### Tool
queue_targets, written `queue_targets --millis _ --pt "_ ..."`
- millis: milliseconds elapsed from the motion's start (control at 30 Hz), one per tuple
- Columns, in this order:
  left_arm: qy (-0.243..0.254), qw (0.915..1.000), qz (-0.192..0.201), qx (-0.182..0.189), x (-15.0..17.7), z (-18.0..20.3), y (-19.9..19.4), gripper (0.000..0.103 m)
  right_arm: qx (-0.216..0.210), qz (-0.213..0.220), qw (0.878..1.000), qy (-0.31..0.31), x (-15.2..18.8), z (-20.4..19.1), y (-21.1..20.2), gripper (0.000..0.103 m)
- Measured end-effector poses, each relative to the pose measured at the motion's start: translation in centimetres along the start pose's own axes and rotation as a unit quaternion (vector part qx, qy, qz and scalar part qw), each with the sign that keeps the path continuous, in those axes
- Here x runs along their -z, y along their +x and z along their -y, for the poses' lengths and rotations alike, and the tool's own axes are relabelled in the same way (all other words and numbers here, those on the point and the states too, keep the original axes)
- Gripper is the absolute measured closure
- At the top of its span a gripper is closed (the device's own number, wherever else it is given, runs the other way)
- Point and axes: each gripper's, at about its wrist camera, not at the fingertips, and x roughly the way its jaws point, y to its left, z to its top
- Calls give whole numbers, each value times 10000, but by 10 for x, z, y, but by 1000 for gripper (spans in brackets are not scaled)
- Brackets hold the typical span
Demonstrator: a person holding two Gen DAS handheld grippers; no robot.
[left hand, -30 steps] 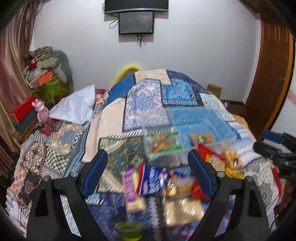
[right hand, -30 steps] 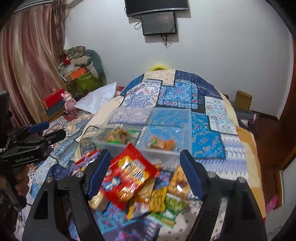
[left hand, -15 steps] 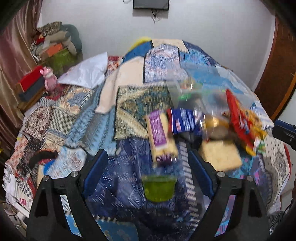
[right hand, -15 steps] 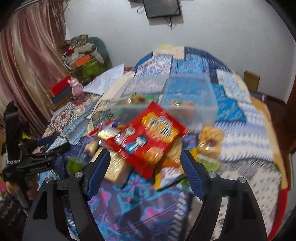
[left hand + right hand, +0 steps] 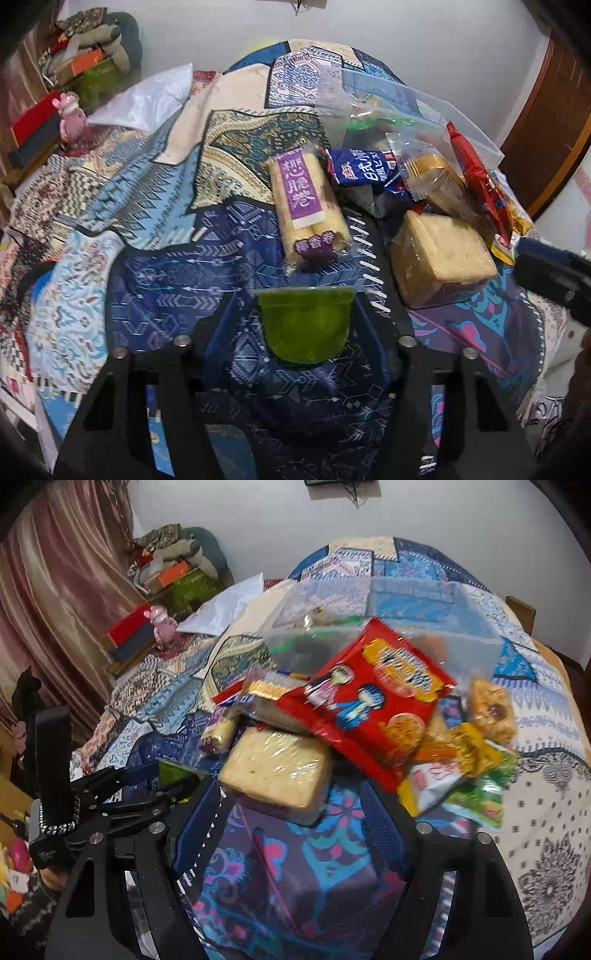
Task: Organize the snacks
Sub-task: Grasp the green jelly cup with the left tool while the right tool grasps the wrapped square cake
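Observation:
A pile of snacks lies on a patterned bedspread in front of a clear plastic bin [image 5: 469,627]. My left gripper [image 5: 304,321] is open, with a green jelly cup [image 5: 304,326] between its fingers; contact is unclear. Beyond it lie a purple-labelled roll pack [image 5: 308,205], a blue pack [image 5: 364,171] and a wrapped cracker block [image 5: 439,258]. My right gripper [image 5: 291,805] is open and empty just before the cracker block [image 5: 277,770]. A red biscuit bag [image 5: 373,698] lies on top of the pile. The left gripper also shows in the right wrist view [image 5: 162,786].
A white pillow [image 5: 144,99] lies at the back left of the bed. A pink toy [image 5: 162,622], red and dark boxes and a heap of clothes stand along the left wall by a curtain. Yellow and green packs [image 5: 476,775] lie at the pile's right.
Both grippers have moved down and forward toward the snack pile. The green jelly cup now sits between my left fingers; the cracker block is close in front of my right fingers.

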Motion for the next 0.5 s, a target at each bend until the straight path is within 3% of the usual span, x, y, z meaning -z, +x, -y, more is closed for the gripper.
queue_targets --millis 33,300,400,500 --pt "-16 10000 -10 90 1 0 1 53 13 -35 10000 -10 0 -2 4 27" --pt "108 9998 177 79 6 0 -12 53 181 -283 9991 254 -1 -9 36 27" --pt "115 9997 224 59 7 -3 -17 53 133 -318 9986 410 0 -10 42 18" --pt "104 9996 235 67 7 -6 -19 53 232 -366 9984 361 -1 -14 50 17"
